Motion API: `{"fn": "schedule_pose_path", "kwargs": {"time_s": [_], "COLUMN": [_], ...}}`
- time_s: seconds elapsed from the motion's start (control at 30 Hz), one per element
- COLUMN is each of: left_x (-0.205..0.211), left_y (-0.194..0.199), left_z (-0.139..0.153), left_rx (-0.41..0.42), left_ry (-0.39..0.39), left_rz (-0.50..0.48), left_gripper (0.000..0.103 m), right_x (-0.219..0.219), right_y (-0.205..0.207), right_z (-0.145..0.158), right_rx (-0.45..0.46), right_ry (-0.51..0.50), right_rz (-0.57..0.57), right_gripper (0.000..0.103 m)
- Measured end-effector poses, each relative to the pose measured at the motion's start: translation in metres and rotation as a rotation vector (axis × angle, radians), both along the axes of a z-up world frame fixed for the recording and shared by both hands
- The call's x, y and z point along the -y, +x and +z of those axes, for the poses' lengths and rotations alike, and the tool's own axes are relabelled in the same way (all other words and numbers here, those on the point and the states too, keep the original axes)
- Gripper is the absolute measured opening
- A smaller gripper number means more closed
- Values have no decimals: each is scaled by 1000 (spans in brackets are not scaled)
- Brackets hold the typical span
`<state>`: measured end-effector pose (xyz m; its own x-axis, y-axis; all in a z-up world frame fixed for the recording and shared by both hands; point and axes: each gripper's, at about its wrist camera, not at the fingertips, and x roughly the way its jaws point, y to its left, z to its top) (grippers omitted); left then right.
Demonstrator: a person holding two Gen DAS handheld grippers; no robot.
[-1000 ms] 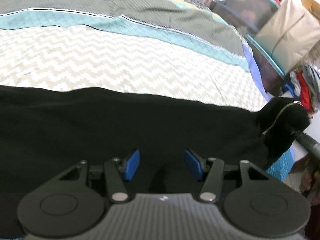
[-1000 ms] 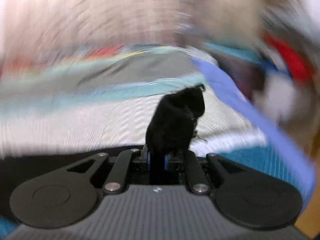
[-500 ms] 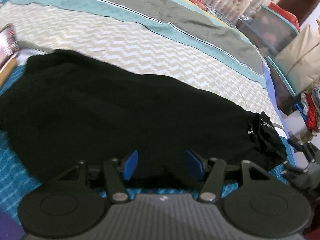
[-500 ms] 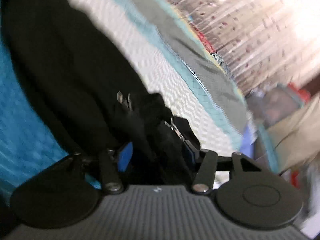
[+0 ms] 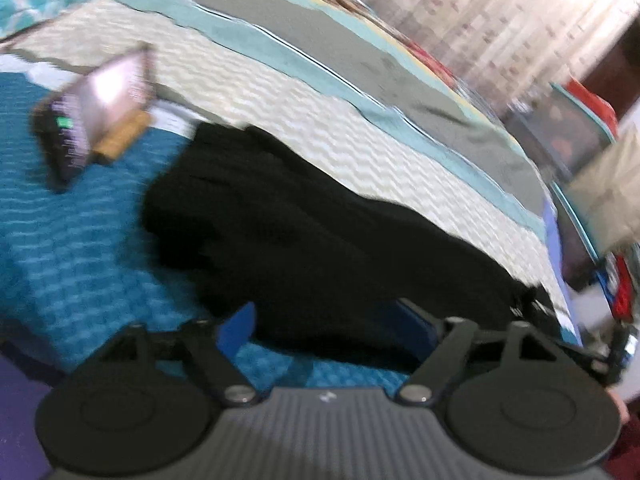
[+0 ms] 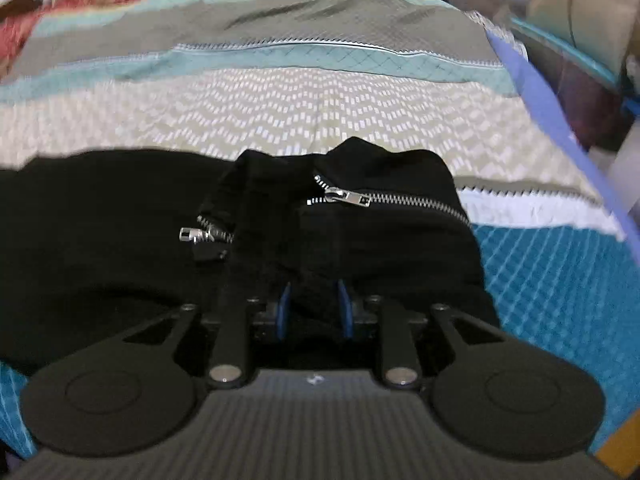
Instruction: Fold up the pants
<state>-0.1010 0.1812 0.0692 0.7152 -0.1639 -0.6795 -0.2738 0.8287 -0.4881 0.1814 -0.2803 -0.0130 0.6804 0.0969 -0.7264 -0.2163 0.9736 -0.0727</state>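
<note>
Across the near part of the bed (image 6: 320,120) the black pants (image 5: 320,240) lie long from far left to near right, the right gripper (image 6: 314,306) pinching their zippered near-right end, the left gripper (image 5: 332,330) wide open, empty, just before their near edge.

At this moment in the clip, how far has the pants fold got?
Done: the black pants lie in one long strip on the bedspread, seemingly already halved lengthwise. In hand: the right gripper pinches the bunched end near the zippers; the left gripper is open at the near edge, holding nothing. Left: folding the strip across its length.
</note>
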Motion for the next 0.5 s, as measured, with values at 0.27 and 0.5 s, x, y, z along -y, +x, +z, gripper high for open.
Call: {"fn": "schedule_pose_path", "kwargs": {"time_s": [0.27, 0.5], "left_x": [-56, -85], "left_y": [-10, 20], "left_z": [-14, -47], "left_rx": [45, 48], "left_ry": [-113, -273], "left_rz": [146, 191], "left_gripper": [97, 103], "right_x": [-14, -133], "right_y": [-34, -25], "right_z": [47, 43], "right_rx": [91, -156], "right_ry": [154, 367], "right_rz": [97, 392], "right_gripper": [30, 28]}}
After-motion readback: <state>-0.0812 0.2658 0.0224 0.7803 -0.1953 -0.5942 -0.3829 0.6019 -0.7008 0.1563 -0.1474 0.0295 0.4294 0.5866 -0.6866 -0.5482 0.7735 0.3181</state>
